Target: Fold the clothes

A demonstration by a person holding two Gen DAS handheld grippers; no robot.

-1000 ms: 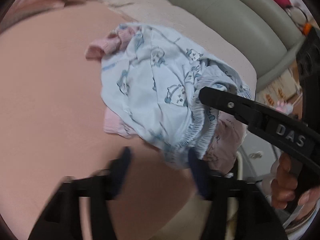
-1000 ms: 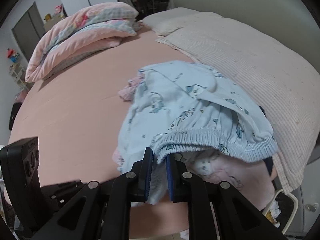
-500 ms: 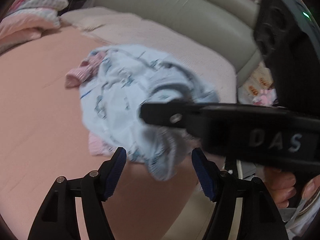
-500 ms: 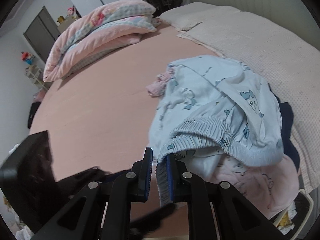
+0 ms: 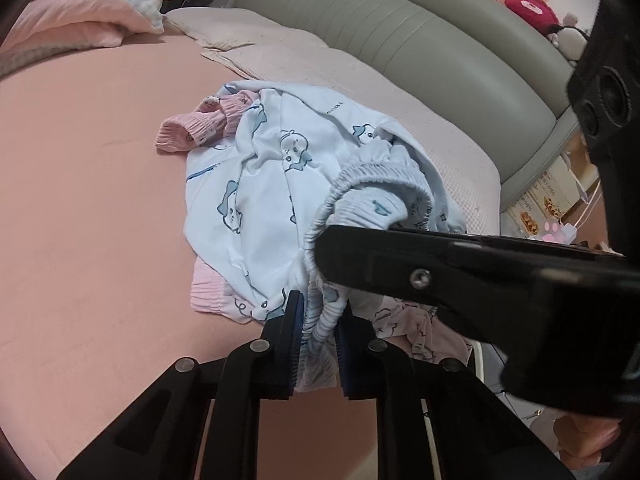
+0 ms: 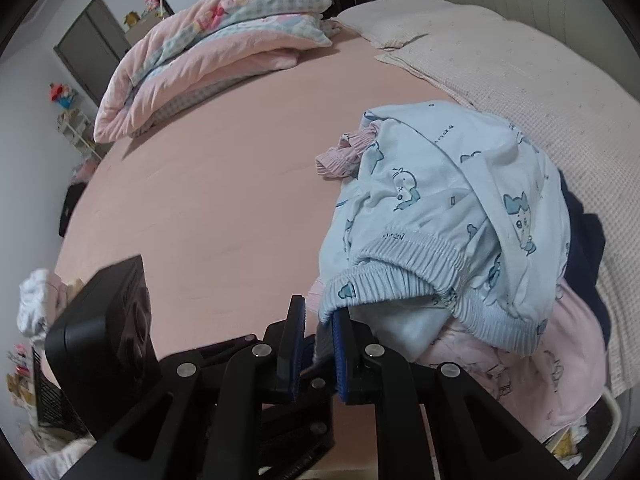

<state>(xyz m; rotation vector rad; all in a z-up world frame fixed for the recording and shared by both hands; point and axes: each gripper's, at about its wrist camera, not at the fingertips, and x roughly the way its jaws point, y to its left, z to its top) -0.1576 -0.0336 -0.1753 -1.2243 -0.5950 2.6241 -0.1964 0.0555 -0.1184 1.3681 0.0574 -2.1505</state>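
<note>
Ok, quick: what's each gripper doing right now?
Left gripper: closing on the blue pants waistband.
Right gripper: shut on the same waistband.

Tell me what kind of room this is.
Most likely a bedroom. There is a bed with a pink sheet, a folded quilt at its far end, a padded headboard, and plush toys on a ledge.

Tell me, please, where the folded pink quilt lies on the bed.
In the right wrist view the folded pink quilt lies at the bed's far left end, beyond the bare pink sheet, well apart from the blue pyjama trousers.
</note>
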